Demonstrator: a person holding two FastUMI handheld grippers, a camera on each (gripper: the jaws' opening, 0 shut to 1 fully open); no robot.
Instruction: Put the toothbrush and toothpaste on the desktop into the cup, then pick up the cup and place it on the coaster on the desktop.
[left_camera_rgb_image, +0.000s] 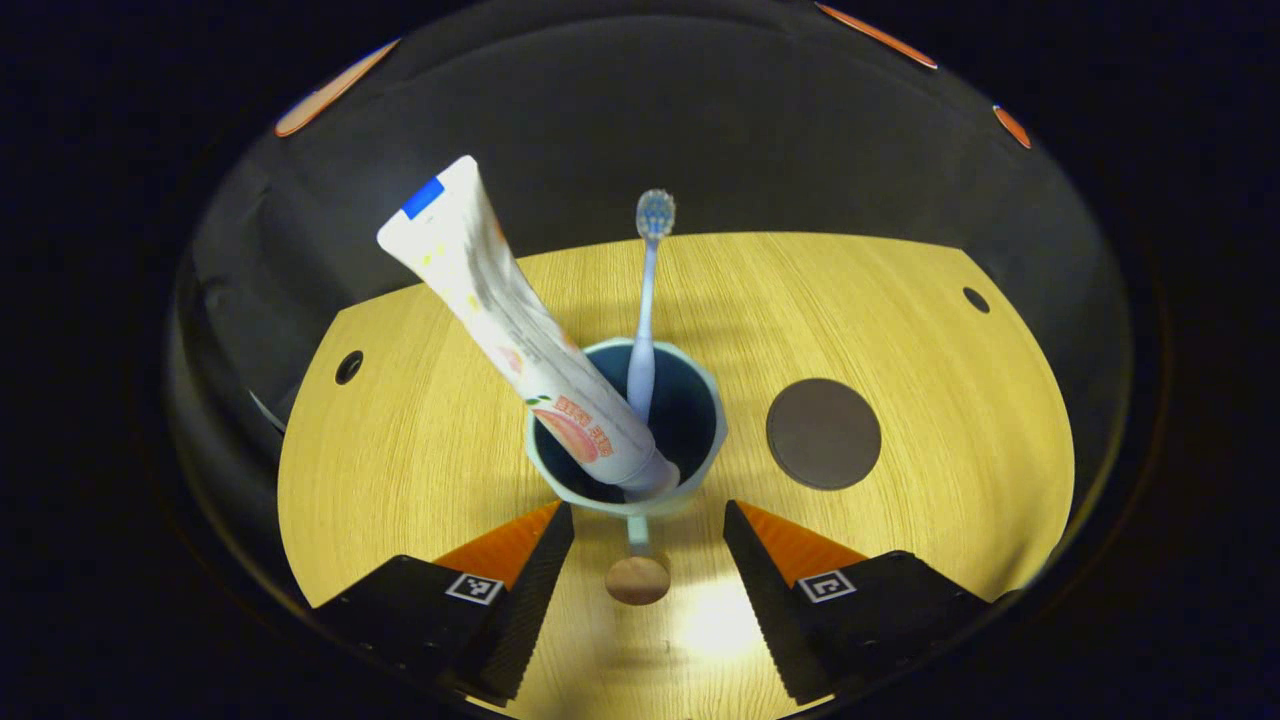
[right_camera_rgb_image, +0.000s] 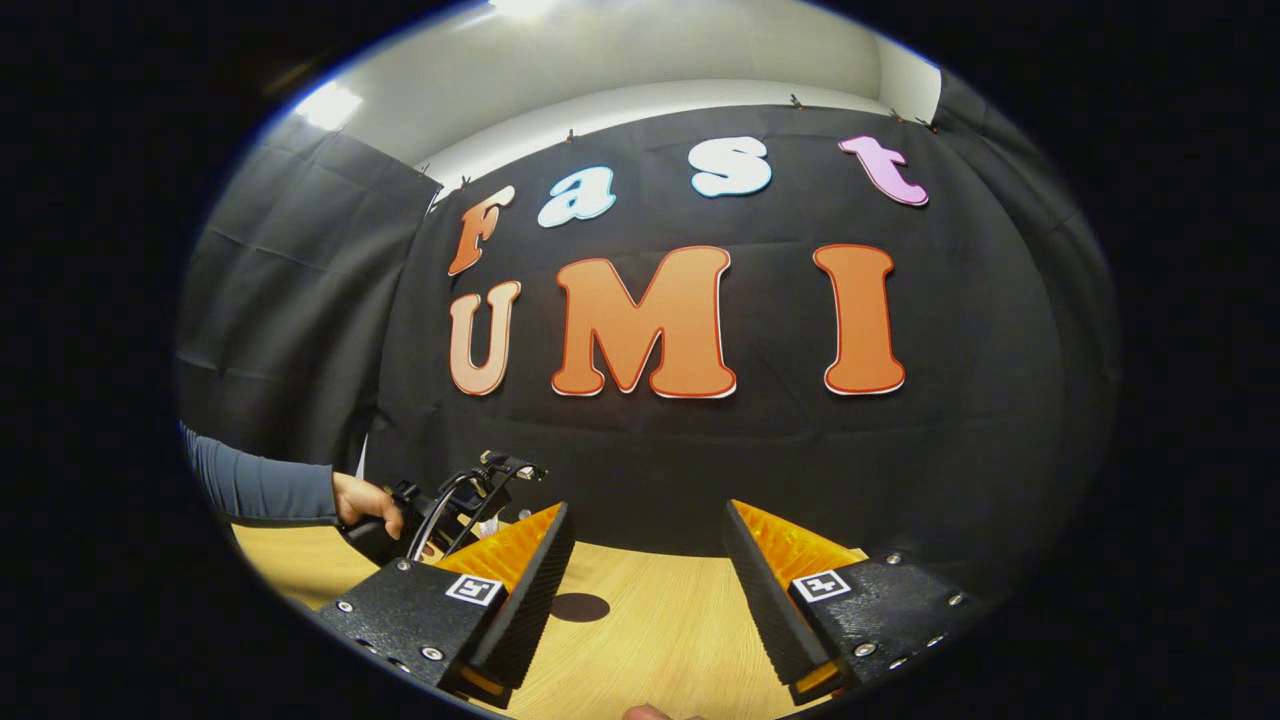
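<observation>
Toothpaste (left_camera_rgb_image: 520, 330), toothbrush (left_camera_rgb_image: 645, 300) in cup (left_camera_rgb_image: 700, 400); coaster (left_camera_rgb_image: 823, 433) beside.

Black cloth walls (right_camera_rgb_image: 300, 300) enclose a light wooden desktop (left_camera_rgb_image: 420, 420), with a pale lit ceiling (right_camera_rgb_image: 620, 50) above.

Left gripper (left_camera_rgb_image: 648, 520) angled downward, fingers spread wide apart and gripping nothing; right gripper (right_camera_rgb_image: 648, 545) level, likewise spread and bare; blue-sleeved hand (right_camera_rgb_image: 368, 503) gripping the left unit's handle.
</observation>
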